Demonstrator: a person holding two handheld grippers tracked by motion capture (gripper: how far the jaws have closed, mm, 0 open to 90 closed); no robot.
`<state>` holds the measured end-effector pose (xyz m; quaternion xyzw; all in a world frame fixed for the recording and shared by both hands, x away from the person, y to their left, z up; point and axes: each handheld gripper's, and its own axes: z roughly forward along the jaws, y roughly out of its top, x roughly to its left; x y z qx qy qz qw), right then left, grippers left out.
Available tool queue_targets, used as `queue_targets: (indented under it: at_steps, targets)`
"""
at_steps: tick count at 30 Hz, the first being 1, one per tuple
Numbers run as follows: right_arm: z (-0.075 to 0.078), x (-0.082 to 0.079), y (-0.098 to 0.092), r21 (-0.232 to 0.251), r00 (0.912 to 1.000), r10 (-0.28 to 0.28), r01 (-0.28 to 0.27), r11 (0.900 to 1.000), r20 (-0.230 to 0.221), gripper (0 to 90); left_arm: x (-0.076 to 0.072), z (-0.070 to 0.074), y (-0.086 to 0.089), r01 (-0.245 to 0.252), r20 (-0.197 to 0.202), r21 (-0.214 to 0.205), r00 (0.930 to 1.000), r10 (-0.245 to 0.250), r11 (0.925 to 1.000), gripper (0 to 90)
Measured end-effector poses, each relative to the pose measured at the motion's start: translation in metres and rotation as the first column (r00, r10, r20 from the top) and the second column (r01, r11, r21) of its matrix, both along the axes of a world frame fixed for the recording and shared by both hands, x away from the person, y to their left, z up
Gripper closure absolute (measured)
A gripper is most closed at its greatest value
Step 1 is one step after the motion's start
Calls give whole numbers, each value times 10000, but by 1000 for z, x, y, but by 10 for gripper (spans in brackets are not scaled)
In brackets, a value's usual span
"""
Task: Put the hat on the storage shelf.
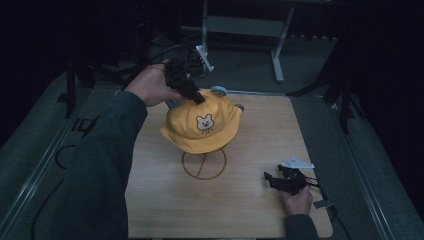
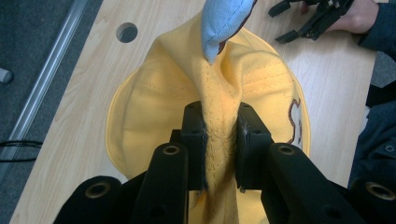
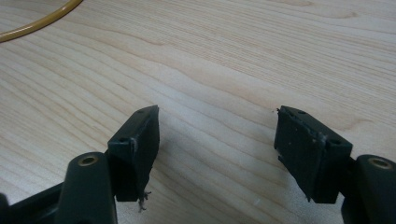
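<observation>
High view: the yellow hat (image 1: 200,125) sits upright on its stand, bear face toward me. The left gripper (image 1: 197,97) jaws pinch its top; the right gripper (image 1: 272,179) jaws gape, holding nothing.

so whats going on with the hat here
A person is working at a light wooden table with a gripper in each hand. The left gripper is shut on a pinched fold at the crown of a yellow fabric hat with a bear face, which sits on a thin wire stand with a ring base. The right gripper rests open on the table, holding nothing.
</observation>
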<state>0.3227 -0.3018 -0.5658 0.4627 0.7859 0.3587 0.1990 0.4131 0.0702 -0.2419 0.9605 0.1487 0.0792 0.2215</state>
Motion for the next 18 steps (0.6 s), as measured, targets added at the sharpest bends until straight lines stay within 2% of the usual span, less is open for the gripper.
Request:
queue_targets:
  at_steps: [18]
  targets:
    - [0, 0, 0, -2, 10000, 1, -1, 10000, 4, 307, 0, -11, -13, 156, -32, 231, 9999, -156, 9996, 760]
